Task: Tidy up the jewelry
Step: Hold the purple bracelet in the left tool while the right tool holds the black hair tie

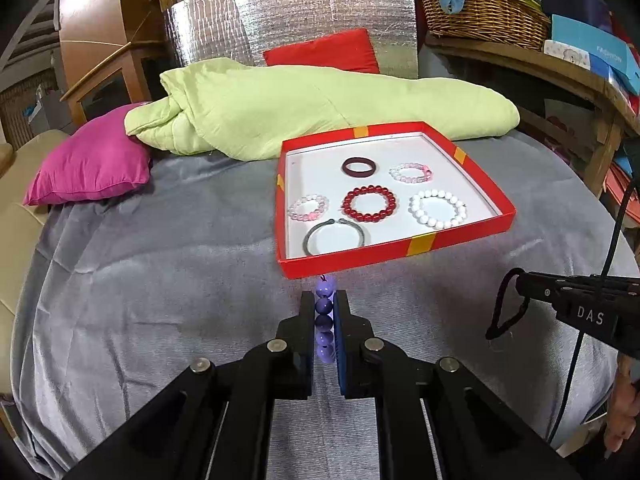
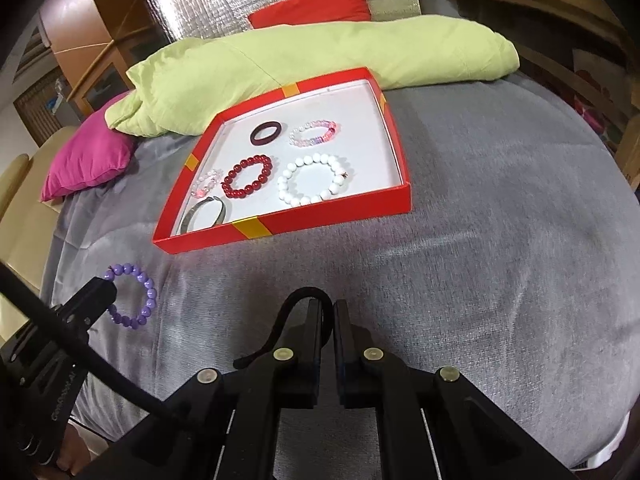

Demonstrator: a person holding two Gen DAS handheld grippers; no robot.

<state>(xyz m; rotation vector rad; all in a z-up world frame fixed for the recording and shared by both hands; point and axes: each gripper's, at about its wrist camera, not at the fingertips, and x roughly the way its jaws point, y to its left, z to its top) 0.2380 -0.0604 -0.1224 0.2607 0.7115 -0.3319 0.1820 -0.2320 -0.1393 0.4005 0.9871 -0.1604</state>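
Observation:
A red tray [image 1: 400, 246] [image 2: 328, 210] with a white floor lies on the grey bedspread and holds several bracelets: a dark bangle [image 1: 359, 167], a red bead one [image 1: 370, 204] [image 2: 247, 176], a white bead one [image 1: 438, 208] [image 2: 313, 178], two pink ones and a grey wire one [image 1: 334, 236]. My left gripper [image 1: 324, 300] is shut on a purple bead bracelet [image 1: 324, 320] [image 2: 134, 296], just short of the tray's near wall. My right gripper [image 2: 328, 308] is shut on a black cord loop [image 2: 280, 320] [image 1: 506, 306], right of the left gripper.
A light green quilt [image 1: 312, 104] lies behind the tray, with a magenta pillow [image 1: 92, 160] at left and a red cushion [image 1: 324, 52] against a silver foil panel. A wicker basket [image 1: 484, 8] and boxes stand on a wooden shelf at right.

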